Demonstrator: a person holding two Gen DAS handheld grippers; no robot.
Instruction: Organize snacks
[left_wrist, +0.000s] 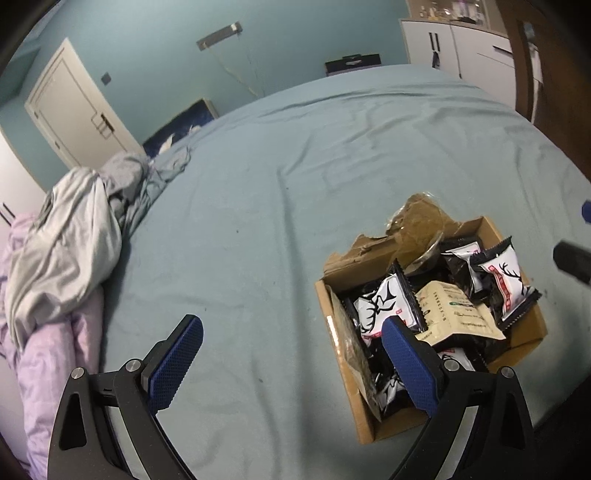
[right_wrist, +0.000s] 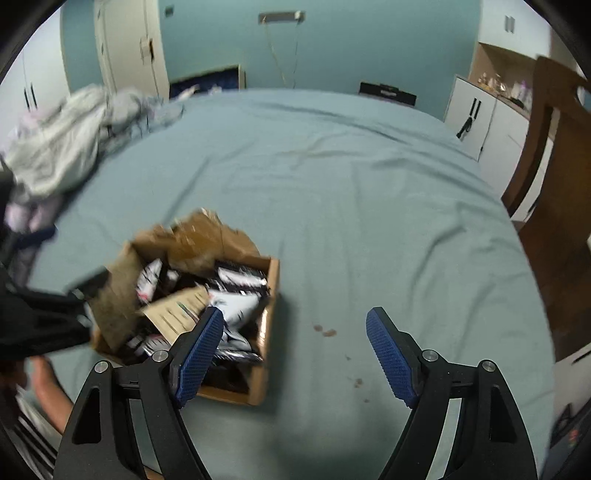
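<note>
Two hand-held grippers are hanging over a bed (left_wrist: 280, 192) covered in a teal sheet, both with jaws spread wide and nothing between the blue pads. The left hand-held gripper (left_wrist: 291, 354) is hovering with one finger above the cardboard box (left_wrist: 341, 334), which is sitting on the sheet crammed with snack packets (left_wrist: 506, 284) — black-and-white ones with an antler print and a beige one (left_wrist: 456, 314) lying on top. The right hand-held gripper (right_wrist: 295, 347) is hanging just beside the box's near corner, over bare sheet. Crumpled grey and lilac bedding (left_wrist: 62, 251) is lying bunched at the bed's far left — well apart from the box.
</note>
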